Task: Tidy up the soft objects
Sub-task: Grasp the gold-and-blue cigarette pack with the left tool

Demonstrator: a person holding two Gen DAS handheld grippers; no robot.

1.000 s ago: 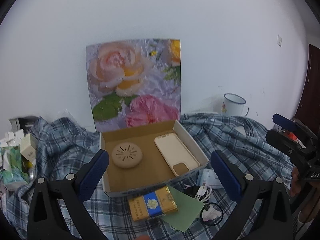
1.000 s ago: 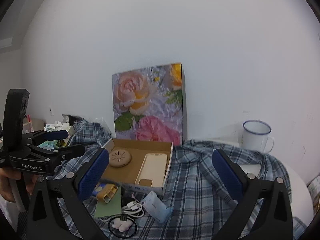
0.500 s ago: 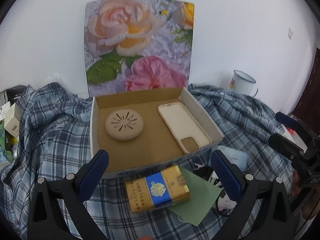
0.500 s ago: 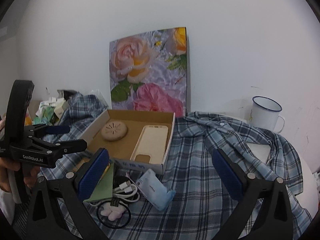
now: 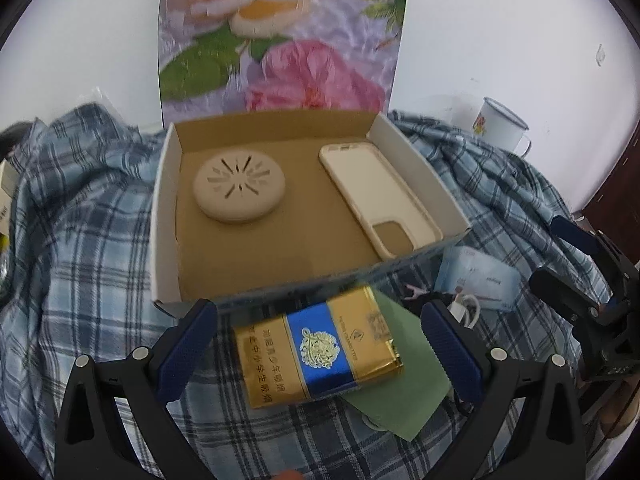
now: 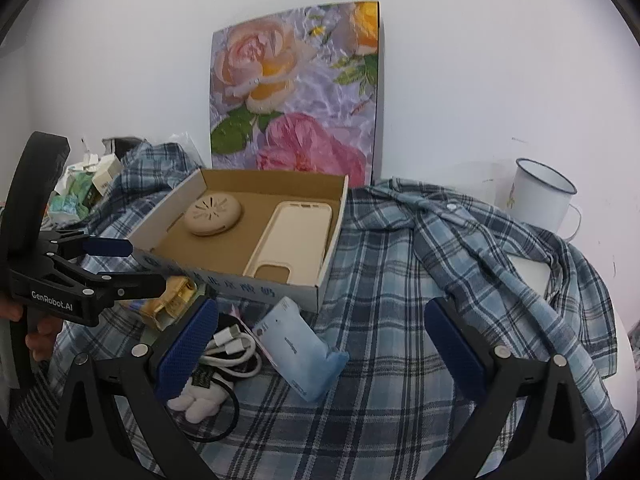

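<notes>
Left wrist view: my left gripper (image 5: pixel 318 342) is spread wide, its blue pads on either side of a gold and blue cigarette pack (image 5: pixel 318 346) without touching it. The pack lies on a green paper sheet (image 5: pixel 404 392) over the plaid shirt (image 5: pixel 80 240) that covers the table. Just beyond the pack sits an open cardboard box (image 5: pixel 164 216) holding a round beige vented disc (image 5: pixel 239 186) on the left and a beige phone case (image 5: pixel 380 196) on the right, apart from each other. A floral panel (image 5: pixel 280 36) stands upright behind the box against the wall. A pale blue tissue packet (image 5: pixel 478 278) lies right of the box, near a white cable (image 5: pixel 466 306). An enamel mug (image 5: pixel 498 126) stands at far right. Right wrist view: my right gripper (image 6: pixel 320 344) is also spread wide and empty, hovering above the tissue packet (image 6: pixel 298 346), the coiled cable (image 6: pixel 230 346) and a small white plush piece (image 6: pixel 194 400), all lying on the shirt in front of the box (image 6: pixel 264 280).
</notes>
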